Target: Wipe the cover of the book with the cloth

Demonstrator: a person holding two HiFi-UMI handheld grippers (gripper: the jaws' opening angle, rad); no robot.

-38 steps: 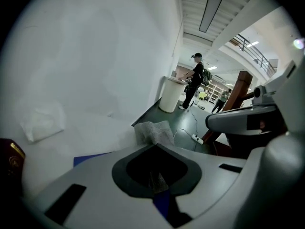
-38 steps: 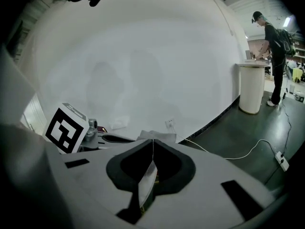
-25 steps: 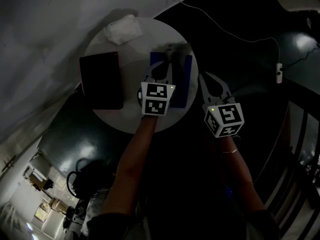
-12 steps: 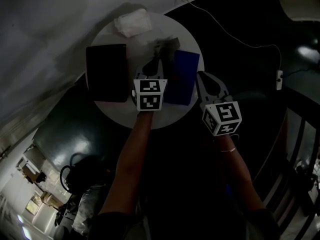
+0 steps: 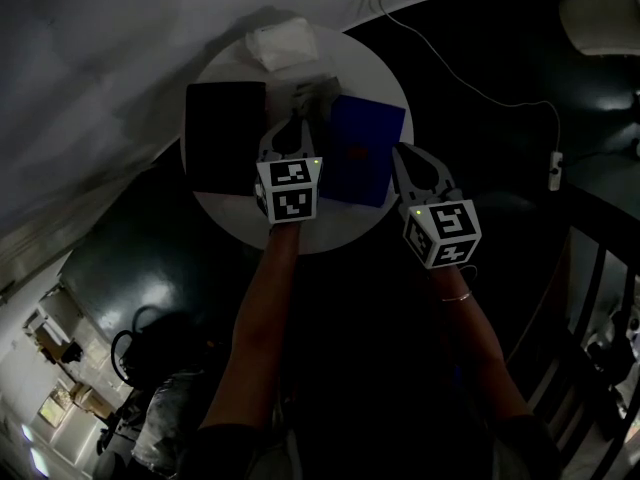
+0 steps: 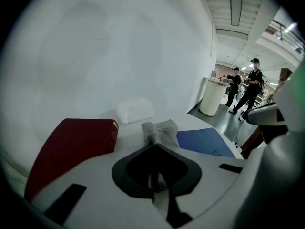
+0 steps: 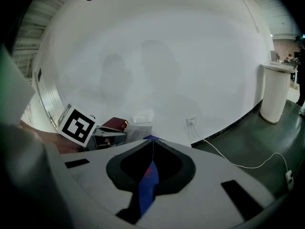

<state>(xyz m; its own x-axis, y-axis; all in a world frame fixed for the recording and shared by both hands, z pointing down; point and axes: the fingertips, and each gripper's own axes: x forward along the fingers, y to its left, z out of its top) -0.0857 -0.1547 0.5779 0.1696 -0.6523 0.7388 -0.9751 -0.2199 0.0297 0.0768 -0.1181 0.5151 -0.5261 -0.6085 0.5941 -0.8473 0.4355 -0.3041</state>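
Now the left gripper (image 5: 297, 120), clamped on the cloth (image 5: 316, 96) near the desk's (image 5: 300, 238) far edge, sits just left of the blue book (image 5: 365, 148), whose right edge the right gripper (image 5: 401, 155) pinches.

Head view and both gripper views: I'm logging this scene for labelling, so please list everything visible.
table: one, white, round, centre
red book: one, dark red, table's left side
blue book: one, blue, table's right side
cloth: one, grey, between the two books
packet: one, white, table's far edge
cable: one, white, across the dark floor from a wall socket
bin: one, white, cylindrical, by the wall
people: two, dark clothes, far background
left gripper: one, white, clamped on the cloth
right gripper: one, white, clamped on the blue book's edge
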